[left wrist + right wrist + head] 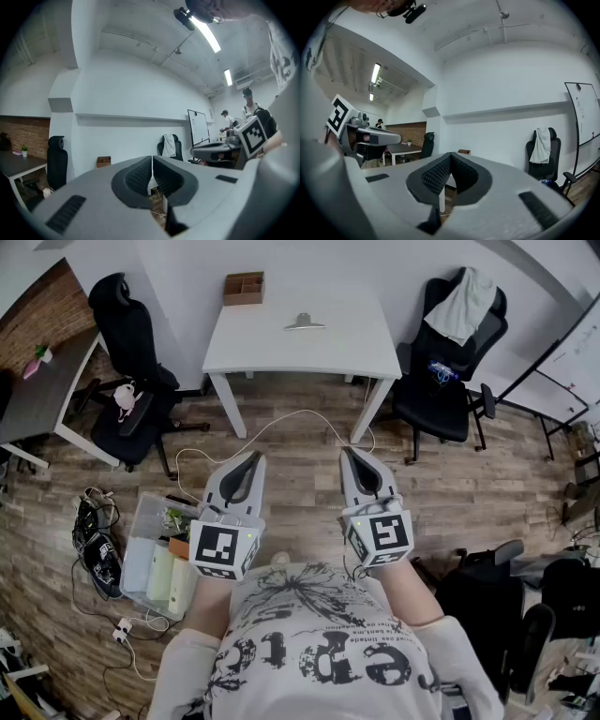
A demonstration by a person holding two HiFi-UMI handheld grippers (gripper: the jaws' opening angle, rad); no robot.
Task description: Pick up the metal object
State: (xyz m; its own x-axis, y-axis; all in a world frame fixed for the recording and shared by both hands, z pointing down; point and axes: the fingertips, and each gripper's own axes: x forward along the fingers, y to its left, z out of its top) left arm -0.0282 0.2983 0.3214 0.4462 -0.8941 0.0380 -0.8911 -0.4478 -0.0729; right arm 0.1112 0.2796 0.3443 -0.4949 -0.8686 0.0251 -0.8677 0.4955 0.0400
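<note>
The metal object [305, 323], a flat grey piece with a raised handle, lies on the white table [347, 343] at the far side of the room. A small wooden box [244, 288] stands at the table's back left corner. Both grippers are held close to the person's chest, well short of the table, pointing toward it. My left gripper [254, 458] is shut with nothing between its jaws, and so is my right gripper [350, 455]. In the left gripper view the pads [140, 176] meet along one line; the right gripper view shows its pads [438, 174] the same way.
Black office chairs stand left [131, 381] and right [450, 343] of the table, the right one with a white cloth over it. A clear bin [159, 554] and cables [98, 540] sit on the wooden floor at left. A grey desk [42, 390] is far left.
</note>
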